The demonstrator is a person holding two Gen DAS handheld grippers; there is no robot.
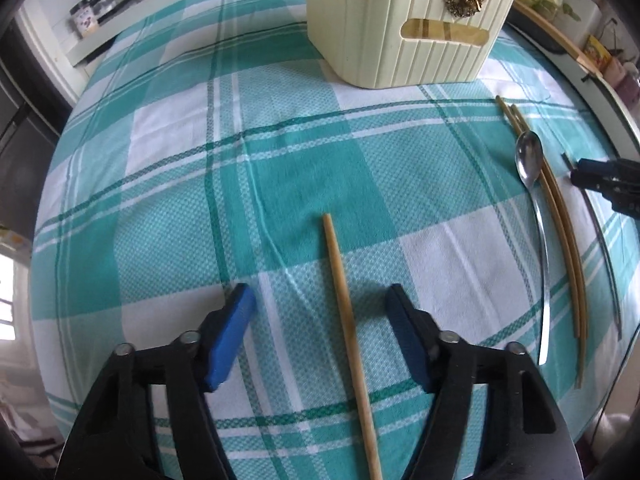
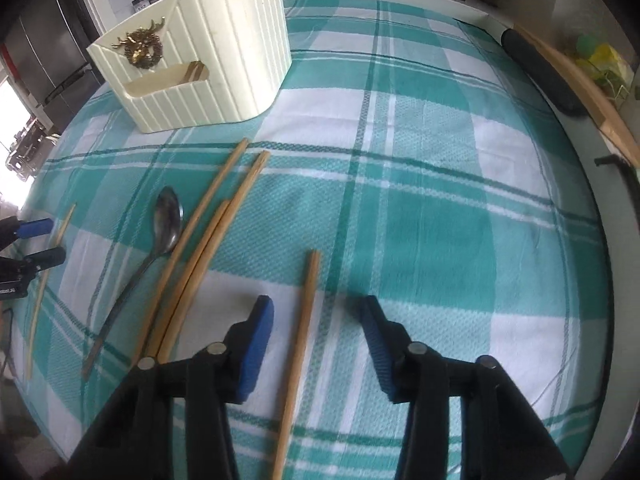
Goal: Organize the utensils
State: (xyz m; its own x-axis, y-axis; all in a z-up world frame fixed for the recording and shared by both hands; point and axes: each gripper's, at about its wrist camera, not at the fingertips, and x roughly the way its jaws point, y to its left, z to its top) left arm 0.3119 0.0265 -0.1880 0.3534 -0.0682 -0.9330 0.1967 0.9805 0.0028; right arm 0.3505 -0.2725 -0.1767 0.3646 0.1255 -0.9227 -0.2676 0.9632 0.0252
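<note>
**Lena:** Jaws first, then. On the left gripper [image 1: 320,304] the blue pads [image 1: 232,336] stand apart, with a single chopstick [image 1: 347,320] lying on the cloth between them, nearer the right-hand pad. I see a gap on both sides, so nothing is pinched.

**Omar:** Same story on the right gripper [image 2: 318,328]. Its pads [image 2: 256,352] straddle another lone chopstick [image 2: 301,344], clear cloth either side. Both sets of jaws are open around a stick, not gripping it. My guess is each hand is lined up astride its stick so that a squeeze across the narrow width would catch it.

**Lena:** Which way do the sticks run?

**Omar:** Each lies flat, long axis running along the gripper's own line, away from the camera, so the pads would close crosswise to it. The far ends point roughly towards the cream utensil holder [image 1: 400,28], which stands upright at the far side of the checked tablecloth [image 1: 168,152].

**Lena:** And outward from there?

**Omar:** Between the two grippers lie a metal spoon [image 2: 166,220], bowl towards the holder, and three more chopsticks [image 2: 216,224] just beside it, roughly parallel. The holder's front slot already shows something wooden inside; what exactly, I can't tell.
</note>
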